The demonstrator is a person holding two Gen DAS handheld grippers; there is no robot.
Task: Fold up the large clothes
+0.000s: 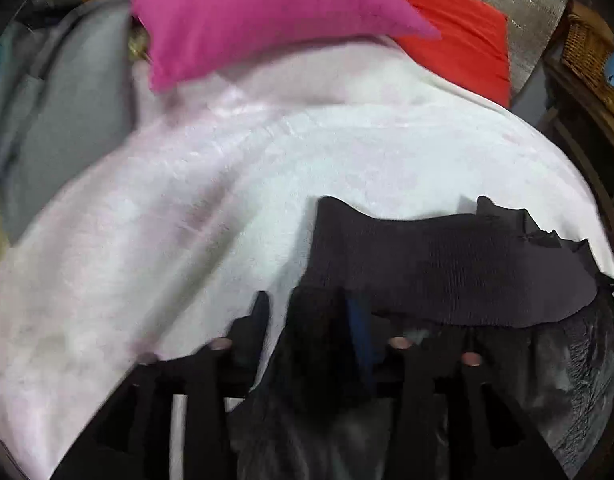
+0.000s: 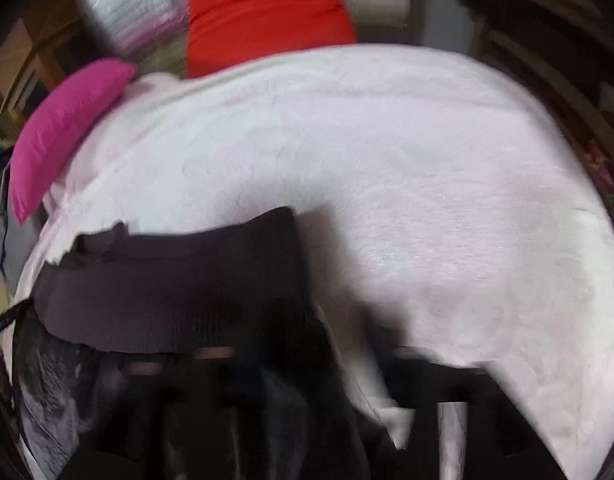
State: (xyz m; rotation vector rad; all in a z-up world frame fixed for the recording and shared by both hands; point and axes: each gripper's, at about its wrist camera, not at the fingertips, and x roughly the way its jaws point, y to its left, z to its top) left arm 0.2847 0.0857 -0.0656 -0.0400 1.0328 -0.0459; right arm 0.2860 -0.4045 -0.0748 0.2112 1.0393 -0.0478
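A dark garment with a ribbed elastic band [image 1: 447,264] hangs stretched between my two grippers above a pale pink blanket [image 1: 187,200]. My left gripper [image 1: 307,316] grips the band's left end, its fingers [image 1: 259,316] partly hidden by cloth. In the right wrist view the same band [image 2: 167,280] stretches left, and my right gripper [image 2: 291,344] is buried in the dark fabric at its right end. The garment's thin dark body [image 2: 67,380] hangs below the band.
A magenta pillow [image 1: 247,16] and a red pillow [image 1: 459,40] lie at the far end of the bed. A grey cloth [image 1: 63,112] lies at the left. A silver foil sheet [image 2: 127,4] stands behind the pillows. Wooden furniture [image 1: 591,56] stands at the right.
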